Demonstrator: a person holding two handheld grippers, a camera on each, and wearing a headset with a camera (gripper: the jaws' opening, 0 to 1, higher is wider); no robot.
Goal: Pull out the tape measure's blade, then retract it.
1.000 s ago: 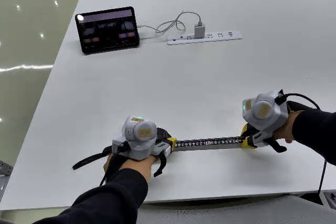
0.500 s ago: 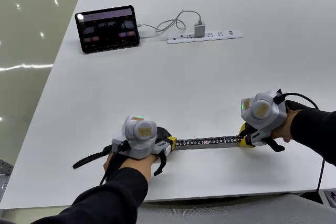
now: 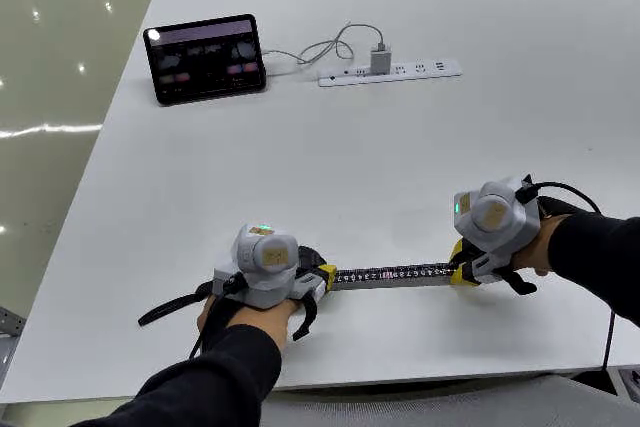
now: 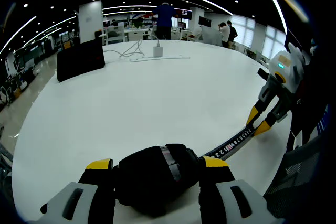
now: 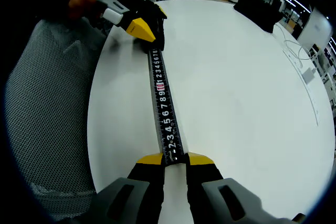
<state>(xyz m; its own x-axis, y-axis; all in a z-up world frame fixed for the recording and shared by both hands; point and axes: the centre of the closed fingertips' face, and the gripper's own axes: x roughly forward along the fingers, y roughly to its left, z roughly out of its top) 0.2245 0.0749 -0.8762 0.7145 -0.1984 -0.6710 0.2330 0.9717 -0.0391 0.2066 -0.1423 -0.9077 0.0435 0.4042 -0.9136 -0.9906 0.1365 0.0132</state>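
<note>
Head view: blade [image 3: 392, 273] lies drawn out flat near the table [image 3: 380, 157] edge, spanning both grippers; left gripper [image 3: 318, 277] clamped around the black case [image 4: 157, 179], right gripper [image 5: 173, 158] pinched on the blade tip. Pull-out looks largely done; retraction remains.

Bright overhead light, sharp focus, streaky glare on floor [image 3: 60, 47], fisheye-bent edges

One tape measure [image 3: 390, 273], two tools [image 3: 324, 277] [image 3: 460, 273], one tablet [image 3: 204, 56], one power strip [image 3: 400, 71].
</note>
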